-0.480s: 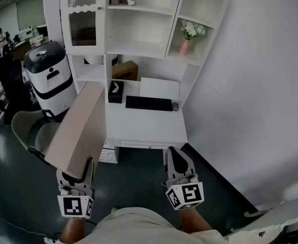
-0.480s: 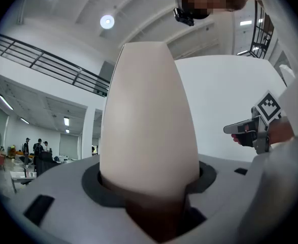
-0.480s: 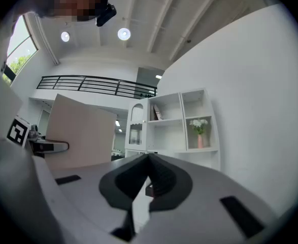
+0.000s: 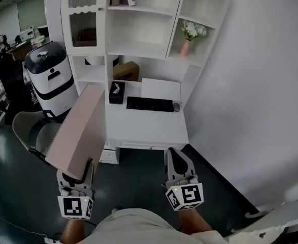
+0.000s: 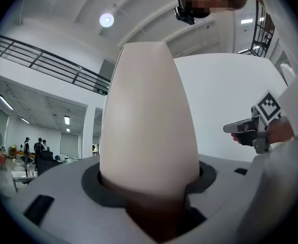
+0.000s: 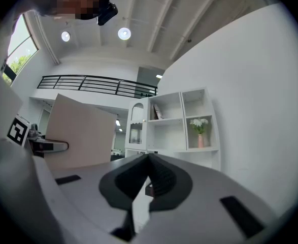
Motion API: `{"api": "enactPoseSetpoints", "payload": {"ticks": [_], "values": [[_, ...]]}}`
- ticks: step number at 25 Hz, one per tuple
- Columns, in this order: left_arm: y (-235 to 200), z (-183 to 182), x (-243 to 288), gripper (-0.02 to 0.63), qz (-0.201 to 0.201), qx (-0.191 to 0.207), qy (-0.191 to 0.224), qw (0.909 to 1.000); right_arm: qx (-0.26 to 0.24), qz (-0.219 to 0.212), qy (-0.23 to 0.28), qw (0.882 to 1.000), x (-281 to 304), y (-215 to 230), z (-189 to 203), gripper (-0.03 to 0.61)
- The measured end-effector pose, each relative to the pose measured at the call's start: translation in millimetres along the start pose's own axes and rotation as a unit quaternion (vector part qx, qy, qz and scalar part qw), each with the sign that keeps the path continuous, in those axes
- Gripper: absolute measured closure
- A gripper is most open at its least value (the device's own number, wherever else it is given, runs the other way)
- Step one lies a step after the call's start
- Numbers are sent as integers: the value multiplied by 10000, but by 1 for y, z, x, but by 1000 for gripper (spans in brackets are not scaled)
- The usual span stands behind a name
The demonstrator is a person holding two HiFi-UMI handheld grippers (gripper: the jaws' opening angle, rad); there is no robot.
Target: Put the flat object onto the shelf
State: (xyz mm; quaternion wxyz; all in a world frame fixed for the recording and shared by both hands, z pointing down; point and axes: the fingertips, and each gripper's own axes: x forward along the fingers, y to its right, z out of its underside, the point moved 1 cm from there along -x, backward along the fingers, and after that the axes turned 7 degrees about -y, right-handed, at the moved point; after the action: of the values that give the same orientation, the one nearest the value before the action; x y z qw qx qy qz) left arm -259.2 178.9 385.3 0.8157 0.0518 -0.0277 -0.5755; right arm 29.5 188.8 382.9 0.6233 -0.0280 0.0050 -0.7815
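The flat pale beige board (image 4: 77,128) stands tilted on edge in front of and left of the tall white shelf unit (image 4: 108,39), well apart from it, its top corner leaning towards the unit's desk. The left gripper (image 4: 76,174) clamps the board's lower end between its jaws. The right gripper (image 4: 173,155), to the board's right and facing the unit, has its jaws pressed together with nothing between them. On the unit's desk lies a black keyboard (image 4: 150,103); a pink vase of white flowers (image 4: 186,43) stands on a right-hand shelf.
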Motion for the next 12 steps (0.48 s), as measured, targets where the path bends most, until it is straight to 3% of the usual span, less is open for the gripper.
{"api": "enactPoseSetpoints", "payload": {"ticks": [12], "values": [[10,-1,10,331,-145,44,-65,9999,64,-206,-17,9998,-4,15,6,574]]}}
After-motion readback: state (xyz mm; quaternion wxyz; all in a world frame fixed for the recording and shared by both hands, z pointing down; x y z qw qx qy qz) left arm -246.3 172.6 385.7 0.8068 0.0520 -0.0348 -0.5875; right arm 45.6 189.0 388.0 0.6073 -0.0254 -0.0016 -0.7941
